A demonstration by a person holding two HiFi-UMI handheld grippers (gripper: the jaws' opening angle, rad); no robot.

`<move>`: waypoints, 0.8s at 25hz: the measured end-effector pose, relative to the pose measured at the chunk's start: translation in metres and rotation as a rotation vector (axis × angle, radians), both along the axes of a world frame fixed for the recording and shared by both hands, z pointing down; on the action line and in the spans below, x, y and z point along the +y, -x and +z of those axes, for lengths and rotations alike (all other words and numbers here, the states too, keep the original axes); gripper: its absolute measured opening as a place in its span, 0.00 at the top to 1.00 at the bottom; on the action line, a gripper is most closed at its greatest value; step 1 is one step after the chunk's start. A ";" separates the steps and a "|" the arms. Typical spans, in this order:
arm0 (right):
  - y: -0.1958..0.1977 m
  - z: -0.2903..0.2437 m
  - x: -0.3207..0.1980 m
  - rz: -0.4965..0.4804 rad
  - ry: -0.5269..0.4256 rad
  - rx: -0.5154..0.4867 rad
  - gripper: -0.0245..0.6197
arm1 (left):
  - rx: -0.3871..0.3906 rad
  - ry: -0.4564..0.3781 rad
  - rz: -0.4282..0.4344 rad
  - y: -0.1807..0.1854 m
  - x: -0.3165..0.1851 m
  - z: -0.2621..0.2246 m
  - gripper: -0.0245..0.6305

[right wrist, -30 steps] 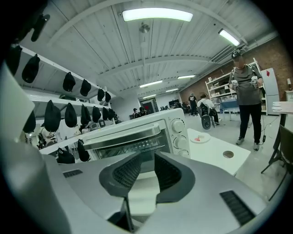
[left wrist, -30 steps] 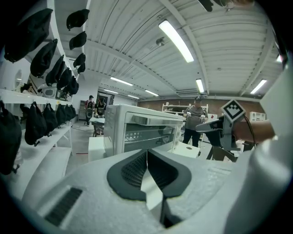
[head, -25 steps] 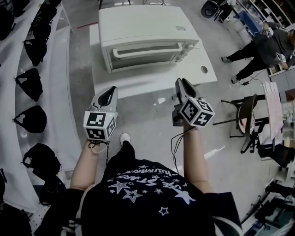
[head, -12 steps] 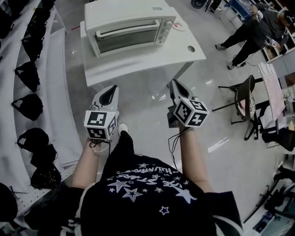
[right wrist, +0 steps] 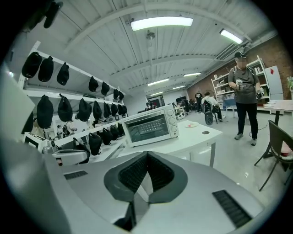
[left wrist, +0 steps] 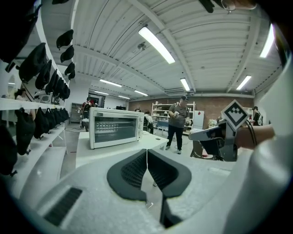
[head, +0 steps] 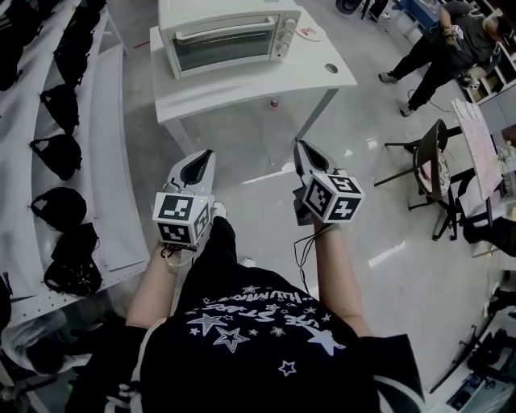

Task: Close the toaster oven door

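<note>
The toaster oven [head: 228, 36] sits on the counter [head: 266, 77], well ahead of both grippers, with its door facing them and apparently shut, handle running left to right. The fingers of the left gripper [head: 207, 155] and right gripper [head: 299, 145] are pressed together and empty. The left gripper lines up more squarely with the door.

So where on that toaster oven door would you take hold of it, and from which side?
Probably the long handle along the top edge of the door. It runs level across the front of the toaster oven and seems to stand off the door, leaving room to pinch it from above and below. Come from the front, mid-bar, clear of the knobs at its right.
</note>
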State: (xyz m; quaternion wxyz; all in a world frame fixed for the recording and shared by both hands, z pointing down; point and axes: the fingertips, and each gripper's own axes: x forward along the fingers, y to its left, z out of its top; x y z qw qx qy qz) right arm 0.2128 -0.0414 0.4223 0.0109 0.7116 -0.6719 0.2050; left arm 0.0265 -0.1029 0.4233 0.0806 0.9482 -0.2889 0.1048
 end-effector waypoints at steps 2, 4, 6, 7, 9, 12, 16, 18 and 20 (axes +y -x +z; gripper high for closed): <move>0.007 0.000 0.012 -0.008 -0.001 0.001 0.96 | -0.003 0.000 -0.003 0.008 0.014 0.001 0.93; 0.014 0.001 0.023 -0.015 -0.002 0.000 0.96 | -0.007 0.002 -0.008 0.017 0.027 0.002 0.93; 0.021 0.001 0.032 -0.022 -0.003 0.000 0.96 | -0.010 0.004 -0.015 0.026 0.039 0.004 0.93; 0.024 0.001 0.037 -0.026 -0.003 0.000 0.96 | -0.010 0.005 -0.019 0.030 0.044 0.004 0.93; 0.030 0.001 0.045 -0.034 -0.005 0.001 0.96 | -0.010 0.008 -0.027 0.037 0.053 0.005 0.93; 0.039 0.005 0.055 -0.045 0.000 0.002 0.96 | -0.010 0.012 -0.036 0.046 0.065 0.006 0.93; 0.049 0.010 0.067 -0.060 0.012 0.003 0.96 | -0.017 0.018 -0.048 0.055 0.079 0.010 0.93; 0.052 0.011 0.072 -0.070 0.017 0.005 0.96 | -0.021 0.023 -0.053 0.057 0.085 0.011 0.93; 0.055 0.013 0.076 -0.078 0.019 0.006 0.96 | -0.022 0.024 -0.057 0.061 0.089 0.012 0.93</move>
